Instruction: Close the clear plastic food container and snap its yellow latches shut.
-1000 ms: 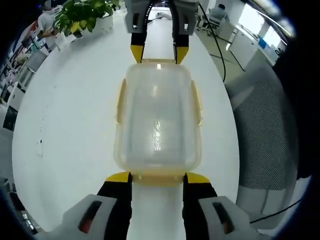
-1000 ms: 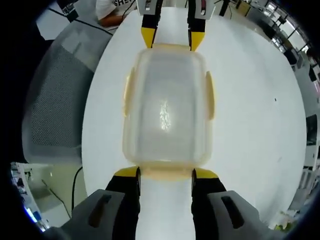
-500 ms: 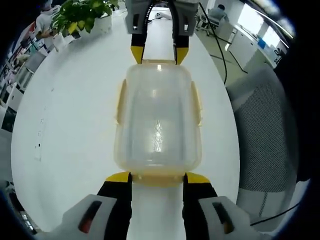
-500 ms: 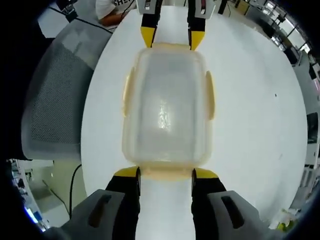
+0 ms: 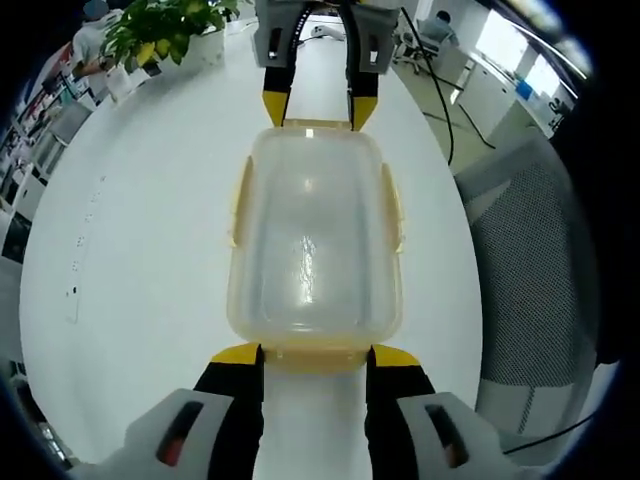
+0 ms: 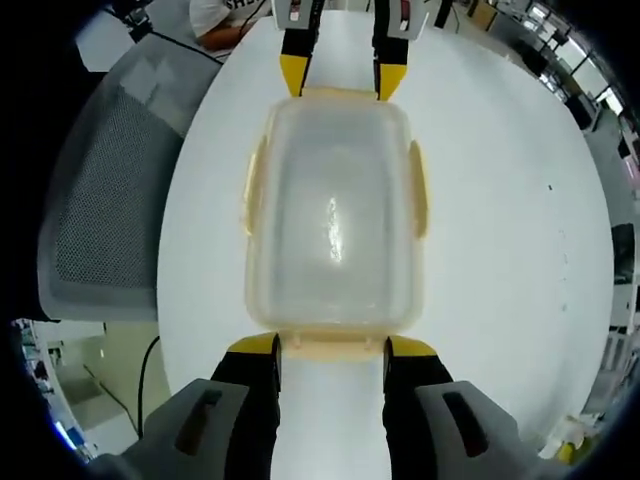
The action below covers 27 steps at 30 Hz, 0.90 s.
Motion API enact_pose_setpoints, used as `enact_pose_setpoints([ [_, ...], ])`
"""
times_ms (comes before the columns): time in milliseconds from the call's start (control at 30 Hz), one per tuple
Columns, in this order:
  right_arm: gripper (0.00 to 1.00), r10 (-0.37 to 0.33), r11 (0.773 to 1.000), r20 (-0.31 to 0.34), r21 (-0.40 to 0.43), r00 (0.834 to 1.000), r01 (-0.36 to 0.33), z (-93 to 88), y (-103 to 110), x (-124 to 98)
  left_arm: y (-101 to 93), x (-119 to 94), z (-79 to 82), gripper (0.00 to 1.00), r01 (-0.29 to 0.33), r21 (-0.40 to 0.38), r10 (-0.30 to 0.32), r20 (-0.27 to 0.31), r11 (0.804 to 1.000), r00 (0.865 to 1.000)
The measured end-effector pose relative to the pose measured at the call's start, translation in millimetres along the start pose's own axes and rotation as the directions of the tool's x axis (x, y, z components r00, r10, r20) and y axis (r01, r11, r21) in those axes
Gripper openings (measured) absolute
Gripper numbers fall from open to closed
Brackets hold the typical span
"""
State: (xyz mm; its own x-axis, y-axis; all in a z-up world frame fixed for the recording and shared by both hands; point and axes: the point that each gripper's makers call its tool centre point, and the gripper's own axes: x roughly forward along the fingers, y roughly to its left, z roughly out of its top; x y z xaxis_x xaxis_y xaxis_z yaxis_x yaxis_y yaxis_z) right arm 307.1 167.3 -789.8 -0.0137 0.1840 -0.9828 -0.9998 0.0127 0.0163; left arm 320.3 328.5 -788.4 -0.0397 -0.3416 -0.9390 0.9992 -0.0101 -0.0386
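A: How many containers were there, and where?

B: One clear plastic food container (image 5: 315,240), lid on, lying on the white counter (image 5: 140,220) just ahead of the jaws. Going left to right in the left gripper view, I counted a yellow latch (image 5: 240,200) on the left long side, then one on the right long side (image 5: 394,205), both lying against the walls. The near end latch (image 5: 316,352) sat between the yellow tips.

A: And the grippers?

B: Two. The left gripper (image 5: 316,354) had its jaws spread apart, one tip at each side of that near latch, clamping nothing. The right gripper (image 6: 332,346) stood the same way at the opposite end latch (image 6: 333,346), jaws parted. Each showed at the far end of the other's view.

A: Anything else?

B: One potted plant (image 5: 165,28) far left, one grey mesh chair (image 5: 535,270) right of the counter.
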Motion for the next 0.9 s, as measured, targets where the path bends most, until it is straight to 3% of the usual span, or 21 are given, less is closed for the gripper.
enact_pose_setpoints([
  [200,0.37,-0.014,1.000,0.006,0.002,1.000,0.014,-0.6,1.5,4.1,-0.7,2.5,-0.8,0.34,-0.007,0.007,0.007,-0.014,1.000,1.000],
  [900,0.39,-0.049,0.998,0.129,0.053,0.990,0.042,-0.1,1.7,1.5,-1.4,3.2,-2.1,0.36,-0.018,0.010,0.018,-0.008,1.000,1.000],
])
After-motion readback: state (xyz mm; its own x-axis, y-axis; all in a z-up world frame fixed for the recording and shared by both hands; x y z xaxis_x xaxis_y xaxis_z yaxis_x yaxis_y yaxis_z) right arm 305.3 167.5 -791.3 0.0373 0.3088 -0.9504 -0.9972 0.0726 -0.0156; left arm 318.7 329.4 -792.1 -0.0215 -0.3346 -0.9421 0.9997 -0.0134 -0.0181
